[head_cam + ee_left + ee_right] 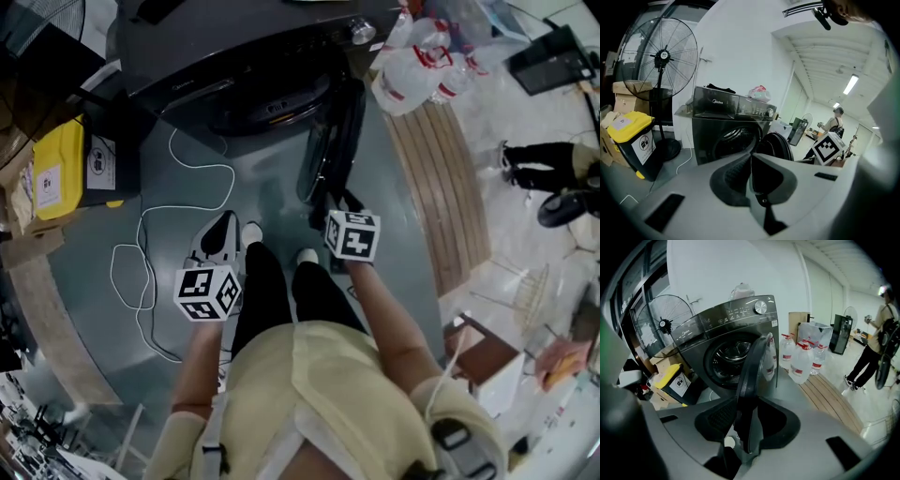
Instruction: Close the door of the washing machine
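The right gripper is clamped on the rim of the door: the rim runs down between its jaws with no gap on either side. The door stands wide open, edge-on to this gripper, swung out to the right of the drum mouth. In the head view this gripper meets the door's near edge low down, just ahead of the wearer's shoes. The left gripper has its jaws together with nothing between them. It hangs to the left of the door, apart from it, and is aimed at the washer. On the grey floor in front of the washer a white cable lies in loops. Left of the washer stand a yellow bin and a fan. Right of the washer are water bottles beside a strip of wooden slats. A person stands farther off on the right
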Demonstrator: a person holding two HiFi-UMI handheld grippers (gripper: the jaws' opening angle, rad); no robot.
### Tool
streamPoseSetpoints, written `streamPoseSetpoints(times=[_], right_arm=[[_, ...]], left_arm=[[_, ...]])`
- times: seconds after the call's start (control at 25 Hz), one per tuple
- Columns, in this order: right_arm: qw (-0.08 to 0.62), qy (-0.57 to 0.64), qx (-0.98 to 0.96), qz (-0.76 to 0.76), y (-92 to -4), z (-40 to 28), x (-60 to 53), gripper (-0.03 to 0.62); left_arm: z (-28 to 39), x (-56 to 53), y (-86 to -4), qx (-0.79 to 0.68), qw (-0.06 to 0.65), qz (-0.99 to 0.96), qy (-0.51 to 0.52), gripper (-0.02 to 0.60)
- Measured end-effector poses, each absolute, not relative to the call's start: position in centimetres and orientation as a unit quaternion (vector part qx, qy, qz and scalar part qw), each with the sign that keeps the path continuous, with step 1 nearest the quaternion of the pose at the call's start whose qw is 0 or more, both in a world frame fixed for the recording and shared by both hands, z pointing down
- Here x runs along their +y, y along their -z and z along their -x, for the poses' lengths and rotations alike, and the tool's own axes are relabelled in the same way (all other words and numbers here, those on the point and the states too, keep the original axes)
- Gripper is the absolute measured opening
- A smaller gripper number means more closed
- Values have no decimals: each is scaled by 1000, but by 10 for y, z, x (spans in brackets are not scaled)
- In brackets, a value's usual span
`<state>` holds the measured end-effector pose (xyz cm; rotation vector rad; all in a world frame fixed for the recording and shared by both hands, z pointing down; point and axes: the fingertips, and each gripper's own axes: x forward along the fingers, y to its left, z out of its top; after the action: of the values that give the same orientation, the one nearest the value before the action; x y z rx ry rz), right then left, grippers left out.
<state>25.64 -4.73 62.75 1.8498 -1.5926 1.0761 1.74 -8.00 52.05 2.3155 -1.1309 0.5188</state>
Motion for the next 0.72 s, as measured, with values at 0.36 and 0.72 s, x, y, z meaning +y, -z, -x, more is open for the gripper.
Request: streamPoseSetpoints(times=[0.36,0.72], right_arm=[[225,-414,-573,-670,-628,-207,-85,143],[220,-421,-569,-671,-627,-165,-127,143]], left_arm=[[26,-116,-519,-434,257,-843,-185,5],[63,-141,-520,-447,262,-836,-183,5]])
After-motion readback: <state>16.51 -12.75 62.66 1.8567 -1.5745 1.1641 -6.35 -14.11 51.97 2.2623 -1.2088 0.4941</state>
